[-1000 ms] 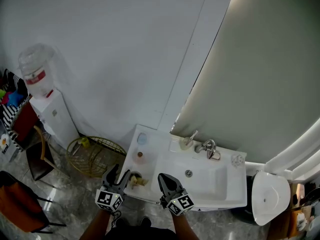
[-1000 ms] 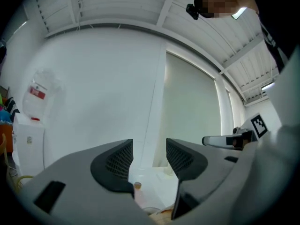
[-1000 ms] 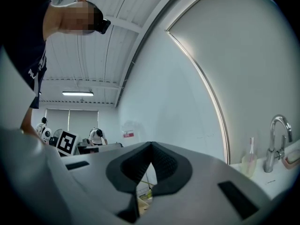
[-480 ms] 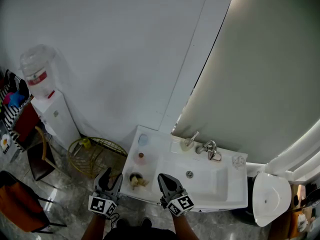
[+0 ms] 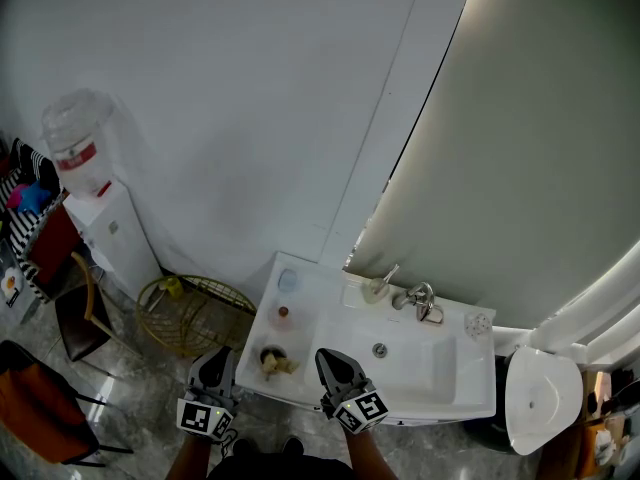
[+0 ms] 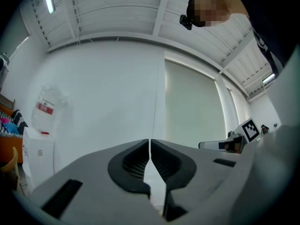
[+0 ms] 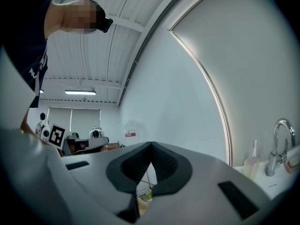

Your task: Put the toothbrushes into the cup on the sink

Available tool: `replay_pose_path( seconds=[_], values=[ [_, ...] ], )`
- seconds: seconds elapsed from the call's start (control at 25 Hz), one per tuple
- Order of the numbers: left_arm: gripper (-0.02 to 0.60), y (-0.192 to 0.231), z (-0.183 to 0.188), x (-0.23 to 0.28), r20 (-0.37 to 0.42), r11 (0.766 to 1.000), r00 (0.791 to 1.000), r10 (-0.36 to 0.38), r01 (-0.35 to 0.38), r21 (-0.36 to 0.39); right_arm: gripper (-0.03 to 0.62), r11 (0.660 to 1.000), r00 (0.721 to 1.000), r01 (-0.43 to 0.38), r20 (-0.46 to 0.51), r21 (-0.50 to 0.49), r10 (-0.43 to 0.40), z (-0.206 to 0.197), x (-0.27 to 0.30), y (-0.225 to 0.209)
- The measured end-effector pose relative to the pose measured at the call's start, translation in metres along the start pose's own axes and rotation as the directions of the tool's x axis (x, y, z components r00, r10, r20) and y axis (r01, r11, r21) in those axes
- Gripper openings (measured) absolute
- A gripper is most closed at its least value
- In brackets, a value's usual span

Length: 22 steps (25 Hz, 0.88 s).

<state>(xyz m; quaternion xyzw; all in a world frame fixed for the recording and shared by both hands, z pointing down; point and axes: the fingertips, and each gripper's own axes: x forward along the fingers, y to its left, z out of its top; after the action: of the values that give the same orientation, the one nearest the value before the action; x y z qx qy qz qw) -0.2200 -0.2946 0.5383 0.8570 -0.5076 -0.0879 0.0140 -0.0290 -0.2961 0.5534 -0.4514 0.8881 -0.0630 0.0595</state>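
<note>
Left gripper (image 5: 220,358) hangs just off the sink's (image 5: 305,318) near left corner; its jaws have just been closing to a thin slit, with nothing between them. Right gripper (image 5: 330,358) sits at the near edge, jaws pressed together and empty. Cup (image 5: 268,354) stands on that left corner, with yellowish toothbrushes (image 5: 284,366) leaning out of it.

**A bathroom corner inside a bigger workroom**

You look down on a white sink (image 5: 425,368) with a chrome tap (image 5: 418,296), set against a plain white wall (image 5: 230,108). A white toilet (image 5: 540,398) sits at the lower right of the frame. That much says bathroom. At the left, though, you have a water dispenser (image 5: 95,208), a wire basket (image 5: 190,313) and a chair (image 5: 75,318) on a glossy grey floor (image 5: 130,378). Your right gripper view shows a strip light (image 7: 79,92) over an open room at its left.
</note>
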Motion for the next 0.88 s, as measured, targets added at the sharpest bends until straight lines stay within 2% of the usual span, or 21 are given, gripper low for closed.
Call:
replay_pose_path(
  seconds=[0.2,0.32,0.48,0.88],
  values=[
    [0.025,-0.004,-0.002,-0.005,0.006,1.0,1.0,-0.019,0.019,-0.008,0.028,0.999,1.0,-0.02,-0.02,-0.03,0.019,-0.001,0.002,0.007],
    [0.025,-0.007,-0.008,-0.009,-0.01,0.999,1.0,-0.029,0.03,0.014,0.028,0.999,0.999,-0.026,-0.022,-0.036,0.025,-0.007,0.002,0.011],
    [0.025,-0.01,-0.009,-0.011,-0.017,0.998,0.999,-0.042,0.043,0.056,0.028,0.995,0.998,-0.04,-0.055,-0.094,0.035,-0.007,0.006,0.021],
    [0.025,-0.018,-0.01,-0.014,-0.034,0.995,0.998,-0.049,0.052,0.091,0.028,0.994,0.997,-0.043,-0.069,-0.1,0.036,-0.011,0.002,0.024]
  ],
)
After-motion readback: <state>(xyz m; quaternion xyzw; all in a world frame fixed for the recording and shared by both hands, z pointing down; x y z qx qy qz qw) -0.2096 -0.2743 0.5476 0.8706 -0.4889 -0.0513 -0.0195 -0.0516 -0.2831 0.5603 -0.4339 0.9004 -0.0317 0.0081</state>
